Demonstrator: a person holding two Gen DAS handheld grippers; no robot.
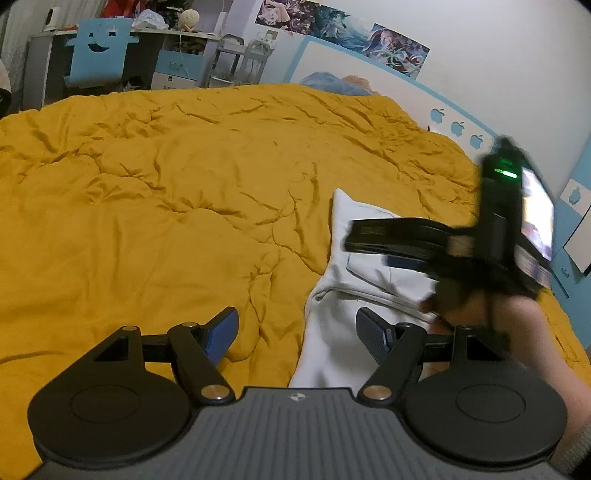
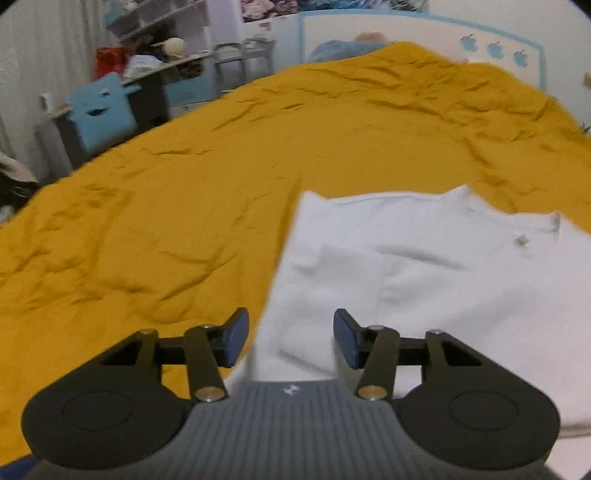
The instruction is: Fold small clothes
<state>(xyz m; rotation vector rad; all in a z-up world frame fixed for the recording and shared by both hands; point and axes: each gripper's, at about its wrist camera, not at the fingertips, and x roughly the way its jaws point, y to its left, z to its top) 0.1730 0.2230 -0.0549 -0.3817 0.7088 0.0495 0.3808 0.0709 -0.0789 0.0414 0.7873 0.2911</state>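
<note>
A small white garment lies partly folded on the yellow bedspread, collar to the right. My right gripper is open and empty, just above the garment's near left edge. In the left wrist view the garment lies at the right, and my left gripper is open and empty over its left edge. The right gripper shows there too, blurred, hovering over the garment, with a hand behind it.
The yellow bedspread is wrinkled and spreads wide to the left. A blue-and-white headboard and pillows stand at the far end. A blue chair and a cluttered desk stand beyond the bed's far left edge.
</note>
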